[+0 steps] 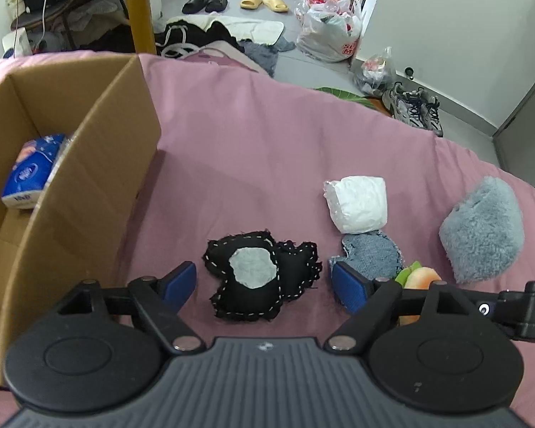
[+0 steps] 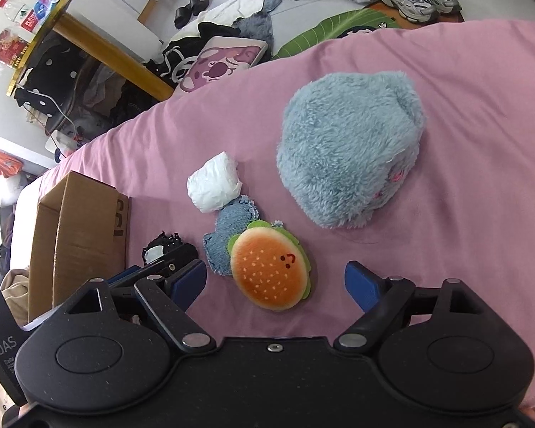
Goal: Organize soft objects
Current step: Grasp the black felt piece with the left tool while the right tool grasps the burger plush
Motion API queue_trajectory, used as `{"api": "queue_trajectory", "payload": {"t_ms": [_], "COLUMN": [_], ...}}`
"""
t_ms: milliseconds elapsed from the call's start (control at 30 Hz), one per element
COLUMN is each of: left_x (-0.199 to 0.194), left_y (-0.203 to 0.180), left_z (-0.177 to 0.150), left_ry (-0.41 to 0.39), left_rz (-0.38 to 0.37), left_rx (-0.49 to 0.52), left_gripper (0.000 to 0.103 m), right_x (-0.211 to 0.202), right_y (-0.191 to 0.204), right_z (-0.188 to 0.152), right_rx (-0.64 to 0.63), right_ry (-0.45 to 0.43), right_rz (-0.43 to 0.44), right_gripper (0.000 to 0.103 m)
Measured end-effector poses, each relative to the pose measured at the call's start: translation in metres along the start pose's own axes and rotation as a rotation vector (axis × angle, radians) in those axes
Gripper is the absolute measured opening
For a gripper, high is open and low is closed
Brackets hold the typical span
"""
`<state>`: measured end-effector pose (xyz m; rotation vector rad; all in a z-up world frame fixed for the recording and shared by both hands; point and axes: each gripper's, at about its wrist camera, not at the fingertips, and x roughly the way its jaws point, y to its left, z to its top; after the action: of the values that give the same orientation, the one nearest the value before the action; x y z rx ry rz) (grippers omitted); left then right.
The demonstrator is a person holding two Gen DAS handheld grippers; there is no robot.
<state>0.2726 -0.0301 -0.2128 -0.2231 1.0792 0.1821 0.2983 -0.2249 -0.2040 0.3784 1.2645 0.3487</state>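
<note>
Your left gripper [image 1: 264, 281] is wide open, and the black cloth toy [image 1: 258, 278] with white stitches and a grey patch sits right between its two blue fingers [image 1: 180, 283], flat on the pink bed cover [image 1: 267, 135]. Neither finger looks to be pressing on it. To the left of that toy stands the cardboard box [image 1: 89, 178], open at the top, with a blue pack of tissues [image 1: 32, 171] lying inside it. Your right gripper [image 2: 276, 280] is wide open too and holds nothing. The burger toy [image 2: 271, 267], orange with a little face and green edges, lies just past its fingers, closer to the left one. The burger rests partly on top of the blue jeans-cloth toy [image 2: 228, 228]. The white crinkly bundle [image 2: 215, 185] touches the far end of that jeans-cloth toy. The big fluffy blue-grey plush [image 2: 349, 149] sits off to the right, apart from the small things, with small pink marks on one side. All of the soft things except the tissue pack are out on the bed cover, not in the box.
</note>
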Motion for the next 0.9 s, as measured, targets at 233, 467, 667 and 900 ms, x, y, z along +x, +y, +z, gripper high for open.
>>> {"api": "queue_trajectory", "payload": {"t_ms": [233,467,667,900], "left_x": [0.011,0.004,-0.009,-0.034], "left_y": [0.001,0.002,-0.001,0.002], "left_z": [-0.001,-0.003,-0.005,-0.006], "left_ry": [-0.005,-0.044,-0.077,-0.109], "left_rz": [0.022,0.024,0.022,0.000], "left_rx": [0.001,0.013,0.033,0.007], "left_gripper": [0.079,0.052,0.045,0.043], "right_x": [0.009,0.015,0.020,0.000], "right_y": [0.000,0.002,0.005,0.014], "right_z": [0.002,0.003,0.000,-0.003], "right_rx": [0.003,-0.004,-0.037,-0.074], "right_ry": [0.008,0.011,0.028,-0.019], "right_rz": [0.005,0.000,-0.017,-0.008], "right_gripper": [0.083,0.079,0.048,0.040]}}
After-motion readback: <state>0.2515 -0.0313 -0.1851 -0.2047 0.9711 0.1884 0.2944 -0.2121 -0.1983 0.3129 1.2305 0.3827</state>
